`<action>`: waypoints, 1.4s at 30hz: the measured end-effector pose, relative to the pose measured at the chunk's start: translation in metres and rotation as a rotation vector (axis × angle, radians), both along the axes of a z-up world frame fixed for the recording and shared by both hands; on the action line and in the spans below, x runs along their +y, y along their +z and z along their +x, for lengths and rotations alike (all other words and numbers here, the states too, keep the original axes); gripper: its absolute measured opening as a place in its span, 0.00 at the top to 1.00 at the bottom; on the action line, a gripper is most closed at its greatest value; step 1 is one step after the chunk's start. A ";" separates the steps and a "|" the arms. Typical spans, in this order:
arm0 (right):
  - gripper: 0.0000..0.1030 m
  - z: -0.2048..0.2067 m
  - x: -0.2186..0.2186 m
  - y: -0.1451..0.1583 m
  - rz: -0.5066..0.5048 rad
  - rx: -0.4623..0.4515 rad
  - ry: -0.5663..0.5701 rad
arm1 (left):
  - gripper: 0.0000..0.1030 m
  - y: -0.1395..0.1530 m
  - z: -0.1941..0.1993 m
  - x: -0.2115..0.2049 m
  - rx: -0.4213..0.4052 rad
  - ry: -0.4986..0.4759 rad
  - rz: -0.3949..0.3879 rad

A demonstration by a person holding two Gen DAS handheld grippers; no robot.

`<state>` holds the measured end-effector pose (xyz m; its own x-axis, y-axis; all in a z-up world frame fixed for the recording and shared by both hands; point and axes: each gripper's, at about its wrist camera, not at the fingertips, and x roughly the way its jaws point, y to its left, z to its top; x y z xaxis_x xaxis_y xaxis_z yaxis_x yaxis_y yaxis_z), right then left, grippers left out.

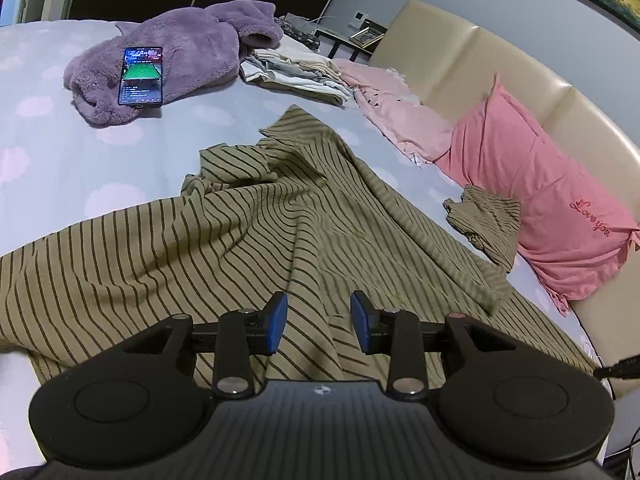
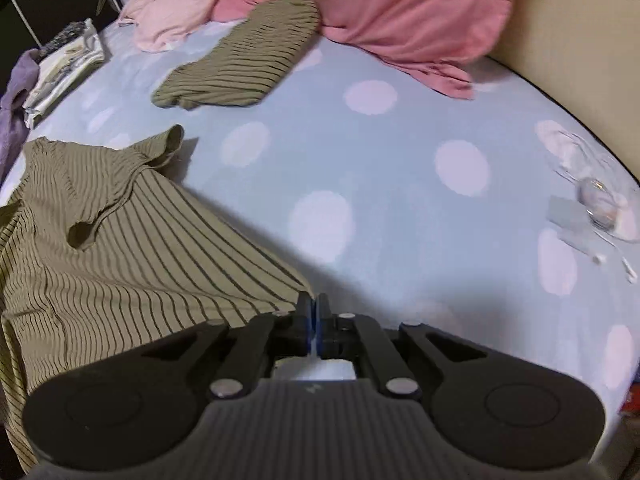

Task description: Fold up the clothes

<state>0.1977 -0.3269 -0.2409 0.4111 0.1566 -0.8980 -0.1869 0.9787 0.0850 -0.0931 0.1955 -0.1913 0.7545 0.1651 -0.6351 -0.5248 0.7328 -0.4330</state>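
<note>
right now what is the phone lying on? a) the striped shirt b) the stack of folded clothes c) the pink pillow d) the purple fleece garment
d: in the left wrist view the phone, screen lit, lies on the purple fleece garment, apart from the striped shirt spread nearer the camera.

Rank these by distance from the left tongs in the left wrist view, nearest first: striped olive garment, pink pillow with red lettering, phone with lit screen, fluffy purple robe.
1. Striped olive garment: directly under the left tongs.
2. Pink pillow with red lettering: right, against the headboard.
3. Phone with lit screen: far left, lying on the robe.
4. Fluffy purple robe: too close to the phone to call.
</note>
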 end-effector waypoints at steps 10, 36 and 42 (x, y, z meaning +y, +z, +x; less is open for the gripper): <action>0.70 0.013 0.043 -0.042 -0.304 0.012 0.050 | 0.62 0.003 0.024 0.029 0.002 0.036 0.054; 0.41 0.154 0.625 -0.047 0.049 -0.140 1.012 | 0.51 -0.073 0.141 0.223 0.228 0.038 -0.256; 0.98 0.173 0.651 -0.073 -0.065 -0.067 1.046 | 0.94 -0.082 0.168 0.235 0.261 0.000 -0.257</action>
